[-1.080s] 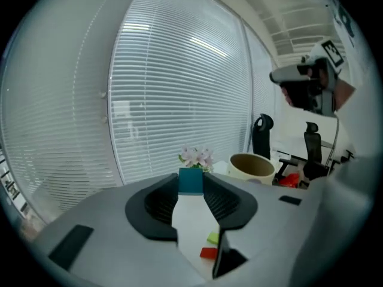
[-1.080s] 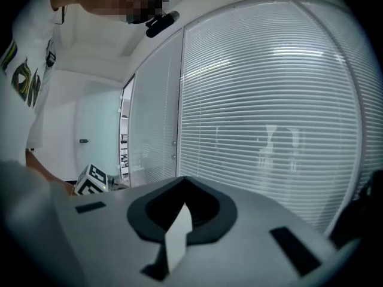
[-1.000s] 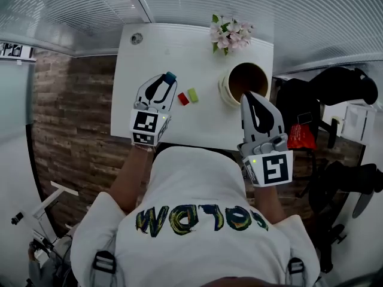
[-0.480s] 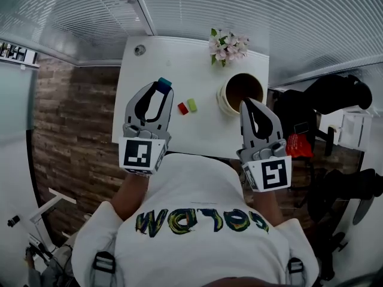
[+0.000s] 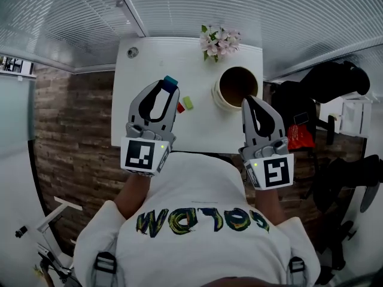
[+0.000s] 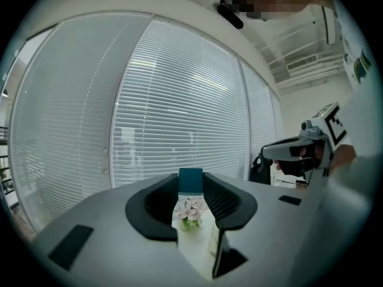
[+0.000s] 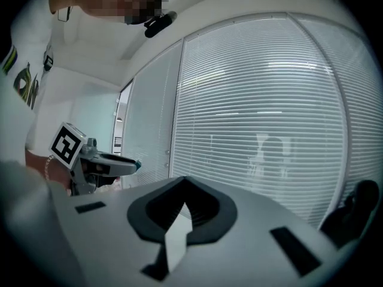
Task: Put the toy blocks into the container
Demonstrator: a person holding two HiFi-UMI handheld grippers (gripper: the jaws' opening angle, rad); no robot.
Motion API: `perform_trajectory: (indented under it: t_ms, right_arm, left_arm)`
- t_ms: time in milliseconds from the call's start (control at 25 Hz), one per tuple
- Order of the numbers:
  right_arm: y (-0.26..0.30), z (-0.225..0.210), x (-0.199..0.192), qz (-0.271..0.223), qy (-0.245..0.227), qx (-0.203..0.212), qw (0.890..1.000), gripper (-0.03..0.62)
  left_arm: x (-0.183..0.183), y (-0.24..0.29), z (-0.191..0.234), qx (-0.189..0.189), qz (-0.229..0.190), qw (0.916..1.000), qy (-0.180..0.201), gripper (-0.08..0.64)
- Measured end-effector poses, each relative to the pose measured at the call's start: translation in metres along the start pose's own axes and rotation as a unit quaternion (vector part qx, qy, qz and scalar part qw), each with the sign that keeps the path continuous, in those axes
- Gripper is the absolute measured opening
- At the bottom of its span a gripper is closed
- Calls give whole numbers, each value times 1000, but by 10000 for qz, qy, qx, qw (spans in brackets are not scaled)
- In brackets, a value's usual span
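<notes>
My left gripper [image 5: 169,86] is shut on a teal block [image 5: 171,81] and holds it up over the left part of the white table [image 5: 143,64]. In the left gripper view the teal block [image 6: 191,182] sits pinched between the dark jaws. A red block [image 5: 180,107] and a green block [image 5: 188,103] lie on the table just right of that gripper. The round cream container [image 5: 234,86], brown inside, stands further right. My right gripper [image 5: 247,100] hovers at the container's near rim, shut, with nothing in it [image 7: 181,184].
A small bunch of pink flowers [image 5: 216,40] stands at the table's far edge, behind the container. A round grommet [image 5: 132,52] sits in the far left corner. Dark chairs and a red bag [image 5: 299,137] are to the right of the table.
My left gripper has risen off the table with the teal block in it and come nearer to the camera. The right gripper has stayed by the container.
</notes>
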State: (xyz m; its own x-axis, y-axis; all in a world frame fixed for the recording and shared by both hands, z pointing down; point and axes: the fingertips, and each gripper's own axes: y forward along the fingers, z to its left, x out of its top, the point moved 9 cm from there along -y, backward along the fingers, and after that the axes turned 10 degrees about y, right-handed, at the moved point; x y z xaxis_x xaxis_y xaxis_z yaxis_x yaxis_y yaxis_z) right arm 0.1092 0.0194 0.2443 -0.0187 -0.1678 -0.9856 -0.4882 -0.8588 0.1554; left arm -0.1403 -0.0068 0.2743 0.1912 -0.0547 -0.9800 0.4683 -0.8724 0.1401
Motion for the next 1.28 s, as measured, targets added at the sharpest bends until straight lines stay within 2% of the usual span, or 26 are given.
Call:
perform_trajectory:
  t_ms: [240, 520, 680, 840, 1040, 1160, 1280]
  right_arm:
    - [-32, -19, -4, -3, 63, -509, 9987, 9]
    - [-76, -39, -11, 5, 137, -1171, 9930, 9]
    - [-97, -49, -16, 29, 212, -1446, 9893, 9]
    - [-105, -52, -20, 55, 270, -1525, 9879, 9]
    - [-95, -55, -21, 36, 288, -1432, 9893, 9]
    - [-90, -56, -21, 22, 290, -1382, 9900, 9]
    - [-87, -58, -23, 36, 296, -1377, 9900, 9]
  left_arm:
    - [12, 21, -32, -562, -191, 9982, -47, 141]
    - [21, 44, -75, -1271, -310, 9914, 27, 141]
    - [22, 53, -96, -1555, -312, 9873, 72, 141]
    - [22, 60, -102, -1682, -313, 9849, 250, 141]
    - [16, 76, -106, -1905, -173, 9810, 321, 141]
    - [-1, 92, -110, -2075, -57, 9778, 292, 141]
    - [-22, 112, -115, -2235, 141, 9734, 477, 141]
